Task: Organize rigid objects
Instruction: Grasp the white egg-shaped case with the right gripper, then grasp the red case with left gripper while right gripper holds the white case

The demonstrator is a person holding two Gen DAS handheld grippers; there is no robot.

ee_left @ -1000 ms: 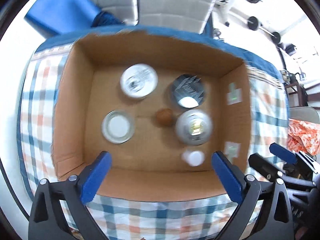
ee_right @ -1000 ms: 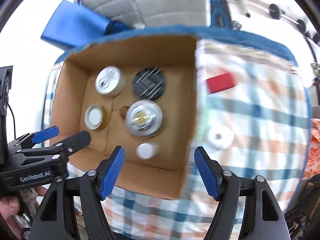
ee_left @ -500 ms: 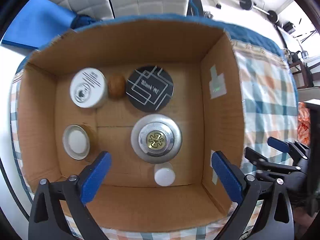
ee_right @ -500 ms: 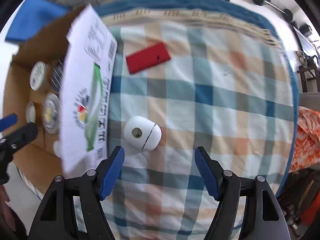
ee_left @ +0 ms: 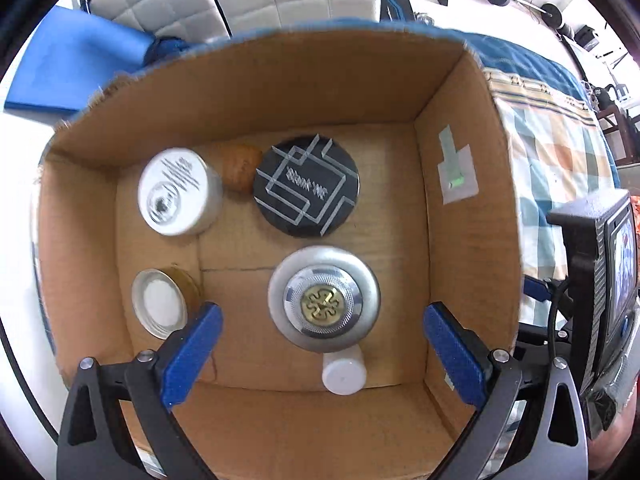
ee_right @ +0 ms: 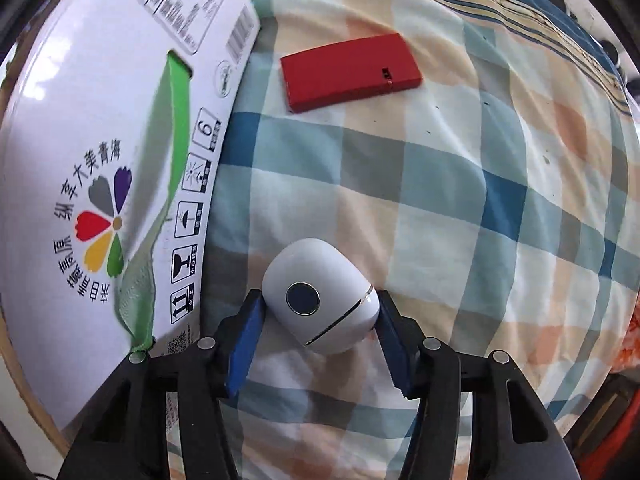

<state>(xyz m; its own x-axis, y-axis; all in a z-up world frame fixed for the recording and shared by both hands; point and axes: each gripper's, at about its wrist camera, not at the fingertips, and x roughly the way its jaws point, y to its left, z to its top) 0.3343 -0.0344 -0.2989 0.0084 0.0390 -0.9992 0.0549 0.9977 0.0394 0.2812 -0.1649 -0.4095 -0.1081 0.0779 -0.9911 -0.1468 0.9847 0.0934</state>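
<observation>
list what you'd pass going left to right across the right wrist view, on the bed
printed white side of the cardboard box → white rounded case between the tool's pads, with the red flat box farther back → bare checked bedspread

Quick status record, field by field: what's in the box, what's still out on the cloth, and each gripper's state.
box contents: white tin, brown nut-like ball, black round tin, silver lidded jar, amber jar, small white bottle
on checked cloth: white oval case, red flat box
left gripper: open, empty, over cardboard box
right gripper: jaws just closing, pads against the white oval case
</observation>
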